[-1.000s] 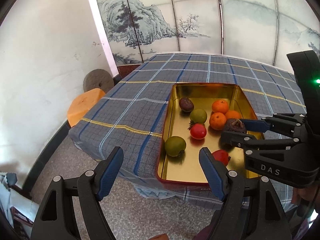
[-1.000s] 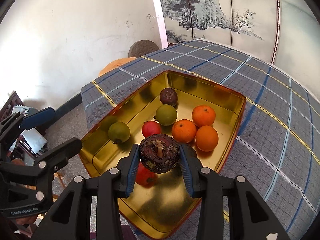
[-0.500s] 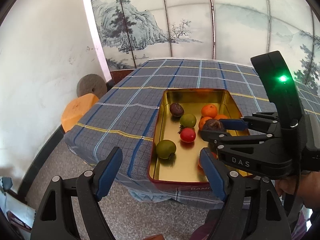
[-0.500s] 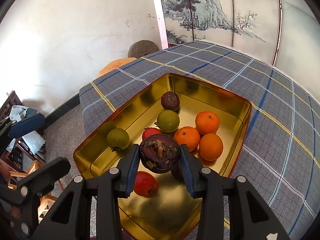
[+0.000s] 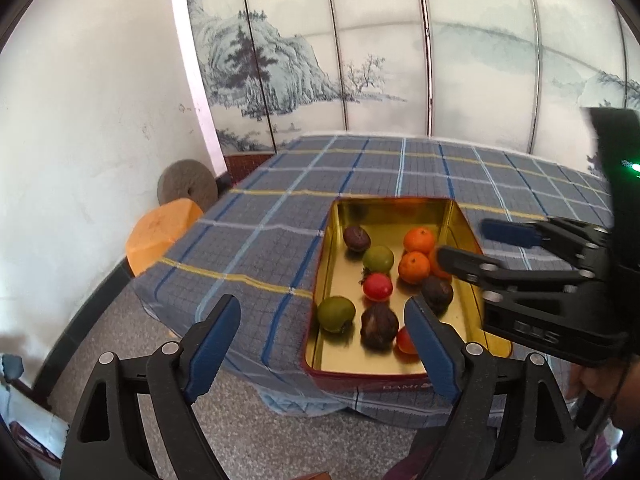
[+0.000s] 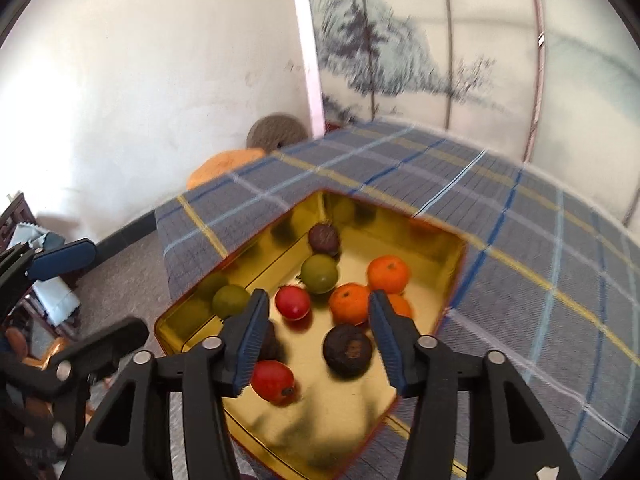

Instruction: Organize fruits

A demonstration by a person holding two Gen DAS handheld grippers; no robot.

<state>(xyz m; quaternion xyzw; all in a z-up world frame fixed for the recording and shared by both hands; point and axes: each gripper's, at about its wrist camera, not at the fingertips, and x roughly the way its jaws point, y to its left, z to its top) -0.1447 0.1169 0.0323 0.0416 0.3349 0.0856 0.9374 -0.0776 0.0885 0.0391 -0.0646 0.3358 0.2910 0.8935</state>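
Fruits (image 6: 349, 303) sit gathered inside the gold tin (image 6: 448, 264) on the tabletop; right claw (image 6: 316, 336) is opening, empty, above them; left claw (image 5: 322, 342) hangs wide, opening, holding nothing.

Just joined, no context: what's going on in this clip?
A person is sorting fruit in a gold tin on a plaid-covered table. The right hand-held gripper is opening above the tin with nothing between its pads; a dark brown fruit lies on the tin floor below. The left hand-held gripper is open and empty, near the tin's front edge.
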